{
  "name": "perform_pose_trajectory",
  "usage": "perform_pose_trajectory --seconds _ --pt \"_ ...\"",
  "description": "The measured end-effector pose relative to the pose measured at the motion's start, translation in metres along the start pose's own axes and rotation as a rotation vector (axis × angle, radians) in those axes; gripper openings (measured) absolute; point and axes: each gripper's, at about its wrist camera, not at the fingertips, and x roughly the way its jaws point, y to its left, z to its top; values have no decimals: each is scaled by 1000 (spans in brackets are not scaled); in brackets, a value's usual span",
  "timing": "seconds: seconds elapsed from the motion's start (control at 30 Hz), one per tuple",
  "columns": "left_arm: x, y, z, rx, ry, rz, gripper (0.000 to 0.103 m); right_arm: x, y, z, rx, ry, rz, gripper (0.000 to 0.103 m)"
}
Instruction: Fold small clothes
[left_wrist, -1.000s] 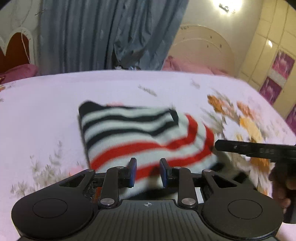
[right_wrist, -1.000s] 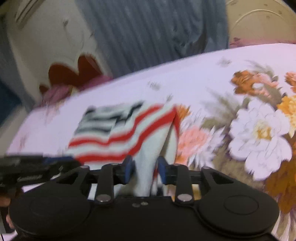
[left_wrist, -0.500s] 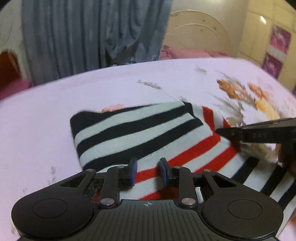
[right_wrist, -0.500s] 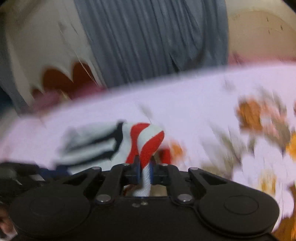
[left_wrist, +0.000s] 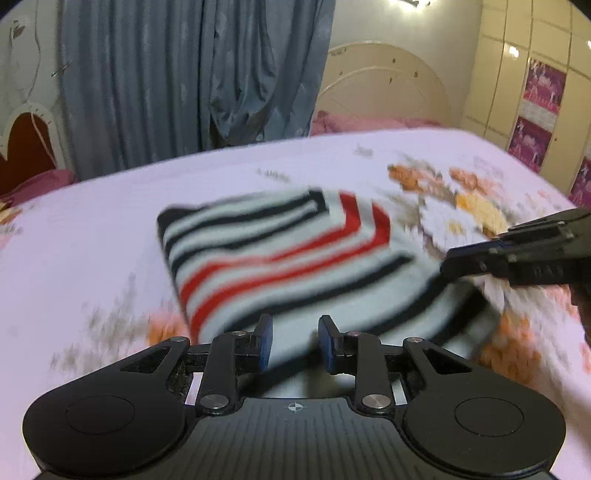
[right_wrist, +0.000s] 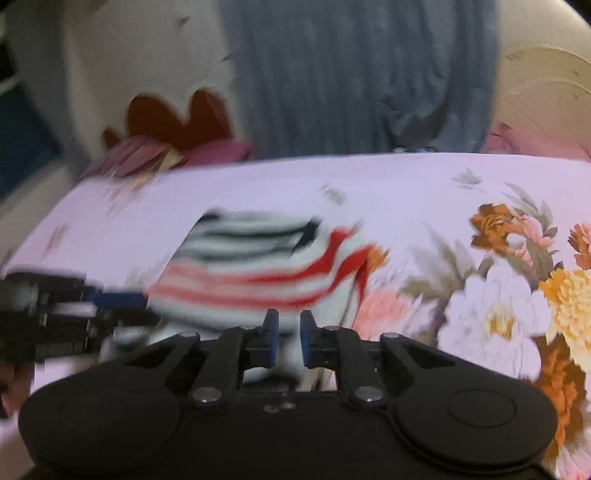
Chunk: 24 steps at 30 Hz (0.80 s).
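Mid-fold of striped garment (left_wrist: 280, 258), lying centre on floral bedsheet (left_wrist: 92, 240). Left gripper (left_wrist: 295, 343) at 6 o'clock, part open over cloth, nothing pinched. Right gripper (right_wrist: 286, 339), jaws just closed to a narrow gap, apparently nipping the garment's 3 o'clock edge. Next, likely: carrying that edge squarely toward 9 o'clock. Curtain (left_wrist: 192, 81) at 12 o'clock, well clear.

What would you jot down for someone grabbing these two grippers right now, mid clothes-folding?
Left gripper: jaws partly apart at the near edge of the striped garment. Pale cloth shows between them, but whether they pinch it is unclear.
Right gripper: jaws have just been closing and are nearly shut, apparently pinching an edge of the garment.
Garment: on the floral bed, blurred.
Done: one fold seems laid over.
Left: finish folding, flatten, release.
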Motion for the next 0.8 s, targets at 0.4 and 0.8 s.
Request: perform_pose_trajectory --seconds 0.4,0.8 --pt "-22 -13 -31 7 23 115 27 3 18 -21 -82 16 -159 6" --pt "-4 -19 -53 -70 103 214 27 32 17 -35 -151 119 -101 7"
